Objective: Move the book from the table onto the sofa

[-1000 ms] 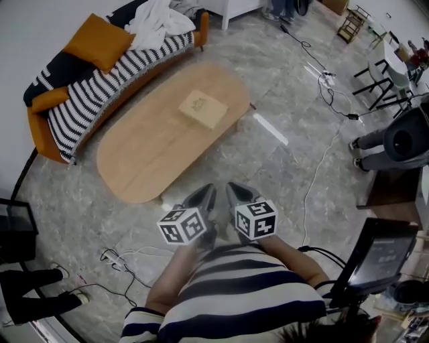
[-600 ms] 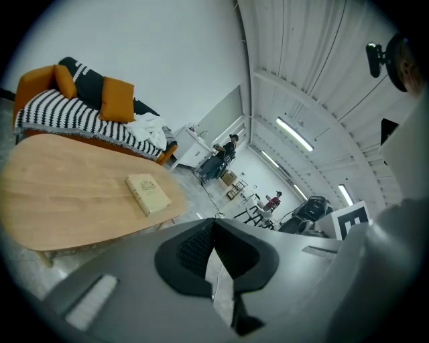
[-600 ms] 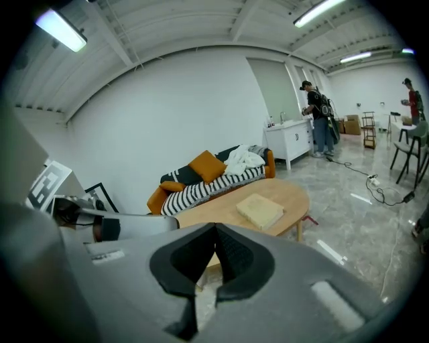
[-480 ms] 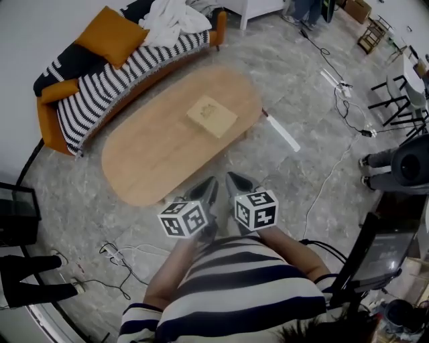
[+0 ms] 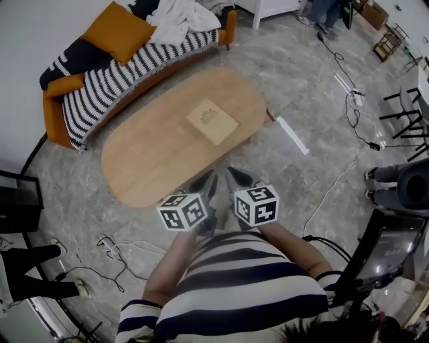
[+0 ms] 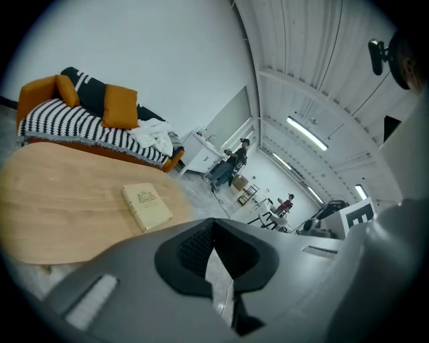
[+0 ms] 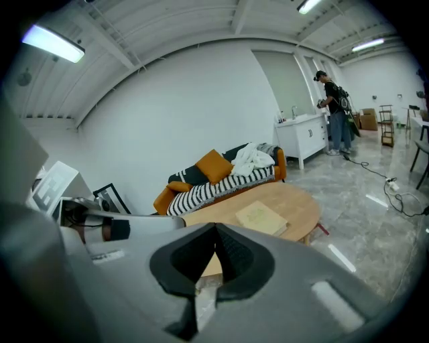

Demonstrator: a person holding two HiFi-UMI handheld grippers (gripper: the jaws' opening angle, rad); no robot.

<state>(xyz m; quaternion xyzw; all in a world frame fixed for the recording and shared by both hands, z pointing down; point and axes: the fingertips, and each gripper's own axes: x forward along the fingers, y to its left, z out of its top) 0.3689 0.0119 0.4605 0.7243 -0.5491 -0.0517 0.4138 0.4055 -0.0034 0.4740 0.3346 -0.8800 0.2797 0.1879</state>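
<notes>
A tan book (image 5: 212,121) lies flat on the oval wooden table (image 5: 154,161), toward its far right end. The book also shows in the left gripper view (image 6: 146,206) and the right gripper view (image 7: 262,218). My left gripper (image 5: 210,178) and right gripper (image 5: 231,174) are side by side just past the table's near edge, both shut and empty, well short of the book. The sofa (image 5: 100,84) with its striped cover stands beyond the table at upper left, carrying an orange cushion (image 5: 118,31) and a white cloth (image 5: 179,15).
Cables (image 5: 117,251) trail over the grey marble floor at lower left and at the right (image 5: 358,110). A white strip (image 5: 292,134) lies on the floor by the table's right end. A monitor on a stand (image 5: 383,248) is at lower right. People stand at the far cabinet (image 7: 334,112).
Both grippers have moved forward together toward the table's near edge. The table, book and sofa sit closer and lower in the head view. The jaws stay shut.
</notes>
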